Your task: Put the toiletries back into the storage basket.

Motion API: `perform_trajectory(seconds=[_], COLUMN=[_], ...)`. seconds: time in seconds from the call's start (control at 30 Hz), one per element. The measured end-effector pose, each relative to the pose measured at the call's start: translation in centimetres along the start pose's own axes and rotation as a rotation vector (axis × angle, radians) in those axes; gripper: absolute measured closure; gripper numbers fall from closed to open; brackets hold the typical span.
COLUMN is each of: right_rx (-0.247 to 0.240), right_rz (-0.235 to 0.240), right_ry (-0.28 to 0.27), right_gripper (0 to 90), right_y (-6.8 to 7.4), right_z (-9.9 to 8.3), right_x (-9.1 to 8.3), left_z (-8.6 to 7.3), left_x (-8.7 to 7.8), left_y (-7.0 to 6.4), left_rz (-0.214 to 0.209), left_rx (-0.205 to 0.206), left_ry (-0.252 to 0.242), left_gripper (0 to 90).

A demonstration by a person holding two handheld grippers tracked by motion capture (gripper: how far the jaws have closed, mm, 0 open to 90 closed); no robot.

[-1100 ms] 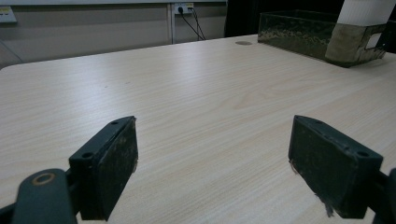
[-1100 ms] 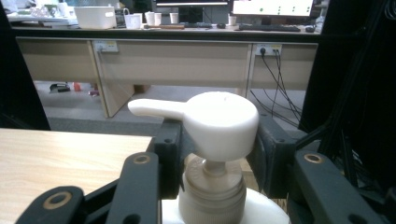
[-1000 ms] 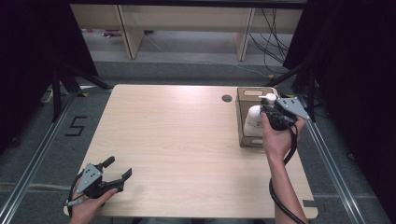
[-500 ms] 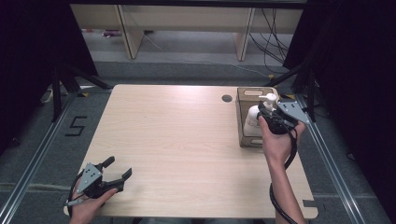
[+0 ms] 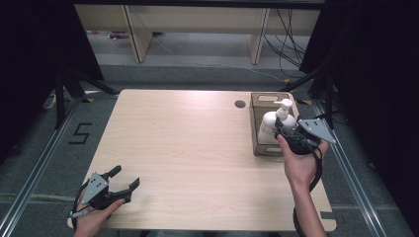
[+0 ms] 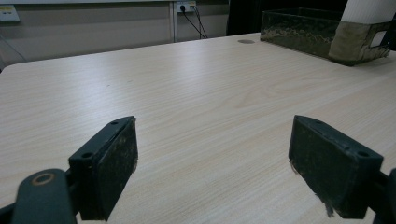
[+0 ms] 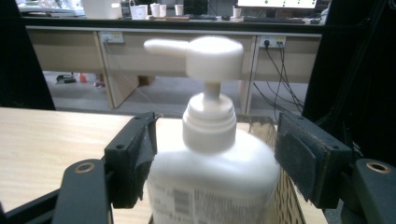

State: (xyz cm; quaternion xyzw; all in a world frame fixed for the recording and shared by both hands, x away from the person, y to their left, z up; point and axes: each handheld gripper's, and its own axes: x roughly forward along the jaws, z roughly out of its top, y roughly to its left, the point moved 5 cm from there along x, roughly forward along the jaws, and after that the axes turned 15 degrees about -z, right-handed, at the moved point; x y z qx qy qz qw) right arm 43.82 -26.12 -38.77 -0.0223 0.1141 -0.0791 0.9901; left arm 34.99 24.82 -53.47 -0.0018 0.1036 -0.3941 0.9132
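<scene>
White pump bottle (image 5: 273,126) stands upright in the wooden crate (image 5: 258,121) at the right side of the desk (image 5: 197,148), pump head (image 7: 205,53) up, spout pointing left in the right gripper view. My right hand-held gripper (image 5: 285,132) is at the crate's near right side. Its jaws straddle the bottle's shoulder. In the right gripper view the left pad (image 7: 135,156) sits against the bottle body; the right pad (image 7: 303,161) shows a thin gap beside it. So the jaws are spread around the bottle, not clamped on it. A barcode label (image 7: 187,200) shows low on the bottle front. My right hand (image 5: 299,165) grips the tool from below, cable trailing down along the forearm, grey three-cornered plate (image 5: 316,131) on top.

My left hand-held gripper (image 5: 126,182) rests low at the near left corner of the desk, well apart from the crate. Its jaws are spread wide, released, with bare wood grain between them in the left gripper view. The crate (image 6: 308,32) shows far off at top right there. A round cable hole (image 5: 240,104) sits in the desk just left of the crate's far end.
</scene>
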Motion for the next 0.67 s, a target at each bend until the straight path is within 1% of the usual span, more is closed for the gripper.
perform_trajectory(seconds=[0.03, 0.07, 0.1, 0.13, 0.17, 0.2, 0.23, 0.27, 0.33, 0.37, 0.4, 0.43, 0.47, 0.5, 0.53, 0.57, 0.6, 0.63, 0.67], right_rx=[0.002, 0.016, -0.006, 0.018, -0.004, 0.003, 0.003, -0.013, -0.015, -0.012, 0.002, 0.008, -0.018, -0.007, 0.0, 0.012, 0.012, 0.017, 0.017], right_rz=[0.004, 0.008, 0.013, 0.015, 0.018, 0.019, 0.019, 0.023, 0.018, 0.022, 0.017, 0.019, 0.022, 0.027, 0.026, 0.036, 0.036, 0.058, 0.058], right_ry=[-0.005, 0.009, -0.002, 0.006, -0.002, -0.001, -0.001, -0.007, 0.026, 0.03, 0.049, 0.052, 0.053, 0.06, 0.083, 0.099, 0.099, 0.121, 0.121], right_gripper=[30.7, 30.7, 30.7, 30.7, 30.7, 30.8, 30.8, 30.8, 31.2, 31.6, 32.0, 32.5, 33.0, 33.5, 34.2, 37.9, 37.9, 40.3, 40.3], right_y=[-0.1, -0.1, -0.4, -0.4, -0.6, -0.9, -0.9, -1.1, -1.6, -1.8, -1.9, -2.2, -2.6, -2.8, -3.0, -3.4, -3.4, -3.5, -3.5], right_z=[-0.2, -0.5, -0.7, -1.0, -1.2, -1.9, -1.9, -2.3, -3.7, -4.2, -5.0, -5.7, -6.5, -7.3, -8.1, -9.6, -9.6, -11.1, -11.1], right_x=[-0.2, -0.5, -0.6, -0.9, -1.1, -1.6, -1.6, -1.7, -2.2, -2.3, -2.6, -2.8, -2.9, -3.0, -3.3, -3.5, -3.5, -3.5, -3.5], left_z=[0.0, 0.0, 0.0, 0.0, 0.0, 0.0, 0.0, 0.0, 0.0, 0.0, 0.0, 0.0, 0.0, 0.0, 0.0, 0.0, 0.0, 0.0, 0.0], left_x=[0.0, 0.1, 0.1, 0.1, 0.1, 0.1, 0.2, 0.2, 0.2, 0.2, 0.1, 0.1, 0.1, 0.1, 0.1, 0.2, 0.2, 0.1, 0.1], left_y=[0.0, 0.0, 0.0, 0.0, 0.0, 0.0, 0.0, 0.0, 0.0, 0.0, 0.0, 0.0, 0.1, 0.0, 0.0, 0.0, 0.0, 0.1, 0.1], left_rz=[-0.001, -0.007, -0.008, -0.008, -0.007, -0.007, -0.007, -0.007, -0.007, -0.007, -0.005, -0.005, -0.007, -0.005, -0.005, -0.006, -0.006, 0.001, 0.001], left_rx=[0.0, 0.003, 0.003, 0.004, 0.003, 0.003, 0.0, 0.0, 0.0, 0.0, -0.001, 0.0, 0.002, 0.0, 0.0, -0.001, -0.001, -0.004, -0.004], left_ry=[0.002, -0.008, -0.009, -0.009, -0.009, -0.009, -0.014, -0.015, -0.015, -0.015, -0.012, -0.013, -0.013, -0.013, -0.013, -0.014, -0.014, 0.001, 0.001], left_gripper=[15.0, 15.0, 15.0, 15.0, 15.0, 15.0, 15.0, 15.0, 15.0, 15.0, 15.0, 15.0, 15.0, 15.0, 15.0, 15.1, 15.1, 15.1, 15.1])
